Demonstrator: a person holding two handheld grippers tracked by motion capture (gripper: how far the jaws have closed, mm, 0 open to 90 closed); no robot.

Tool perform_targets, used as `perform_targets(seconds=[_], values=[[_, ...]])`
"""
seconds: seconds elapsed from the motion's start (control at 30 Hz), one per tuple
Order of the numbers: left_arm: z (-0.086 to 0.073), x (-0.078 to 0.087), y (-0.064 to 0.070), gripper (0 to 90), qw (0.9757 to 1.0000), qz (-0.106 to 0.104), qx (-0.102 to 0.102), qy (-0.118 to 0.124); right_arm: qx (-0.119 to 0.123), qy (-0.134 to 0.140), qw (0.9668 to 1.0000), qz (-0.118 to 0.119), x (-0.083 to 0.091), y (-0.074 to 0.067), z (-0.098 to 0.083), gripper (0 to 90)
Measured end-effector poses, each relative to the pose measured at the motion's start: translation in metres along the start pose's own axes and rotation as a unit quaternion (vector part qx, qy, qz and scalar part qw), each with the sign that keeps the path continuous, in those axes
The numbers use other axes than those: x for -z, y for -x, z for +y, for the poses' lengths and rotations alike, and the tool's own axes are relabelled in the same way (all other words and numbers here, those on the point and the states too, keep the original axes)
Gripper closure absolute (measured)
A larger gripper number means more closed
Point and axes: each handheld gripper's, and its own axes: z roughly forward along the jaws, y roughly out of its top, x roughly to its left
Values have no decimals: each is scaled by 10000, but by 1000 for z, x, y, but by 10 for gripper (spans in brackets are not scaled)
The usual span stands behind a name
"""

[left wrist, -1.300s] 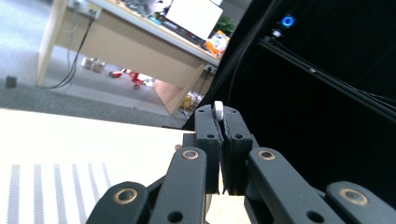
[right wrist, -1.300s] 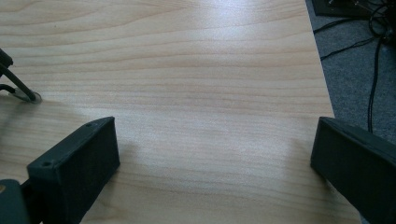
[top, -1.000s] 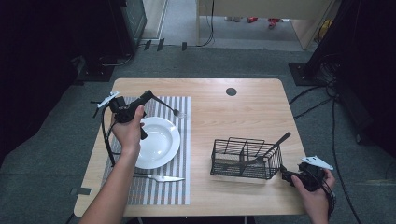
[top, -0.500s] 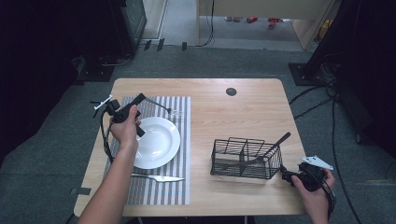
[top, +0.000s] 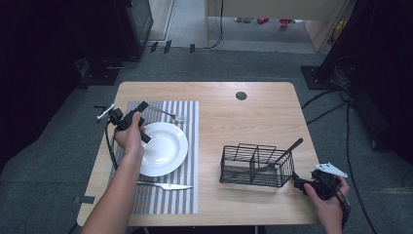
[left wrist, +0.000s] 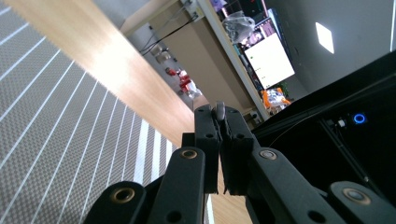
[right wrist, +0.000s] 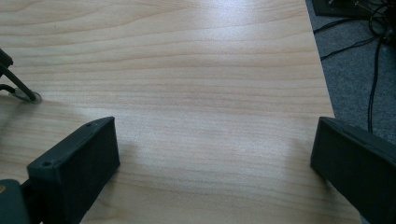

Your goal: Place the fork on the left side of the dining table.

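My left gripper (top: 144, 106) hovers over the far left of the striped placemat (top: 190, 146), just beyond a white plate (top: 163, 148). It is shut on the handle of a silver utensil (top: 166, 113), whose head reaches right onto the mat. In the left gripper view the jaws (left wrist: 219, 119) are pressed together on the utensil's thin metal end (left wrist: 219, 110). A knife (top: 165, 185) lies on the mat in front of the plate. My right gripper (top: 298, 181) rests open at the table's near right corner, its jaws (right wrist: 215, 154) wide apart over bare wood.
A black wire basket (top: 243, 165) stands right of centre, with a dark-handled utensil (top: 288, 150) leaning out of it. Its foot (right wrist: 21, 91) is just left of my right gripper. The table's right edge (right wrist: 327, 93) is close. A round hole (top: 241, 95) lies at the far side.
My left gripper has shifted slightly left and toward the near side, carrying the silver utensil lower over the mat. The right gripper has not moved.
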Motion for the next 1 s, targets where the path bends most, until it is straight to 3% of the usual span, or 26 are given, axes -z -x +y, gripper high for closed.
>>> perform_targets(seconds=[0.1,0.2,0.23,0.3,0.37,0.57,0.77,0.93,1.0], values=[[-1,0,-8,884,9986,-97,506,68,1,0,10000,0,0,0,0,8],[-3,0,-15,881,9986,62,500,160,0,0,10000,0,0,0,0,8],[-3,0,-15,881,9986,62,500,160,0,0,10000,0,0,0,0,8],[-3,2,-18,882,9974,44,595,402,1,0,10000,-1,0,0,0,8],[-3,2,-18,883,9971,41,616,437,2,1,10000,0,0,0,0,8],[-2,-1,-18,864,9971,256,510,509,2,0,10000,1,0,0,0,8],[-2,-4,-17,881,9977,476,300,367,3,1,10000,0,0,0,0,8],[0,-5,-17,831,9973,668,82,297,1,0,10000,0,0,0,0,8],[3,-5,-17,813,9963,847,-53,162,1,1,10000,1,0,0,0,8]])
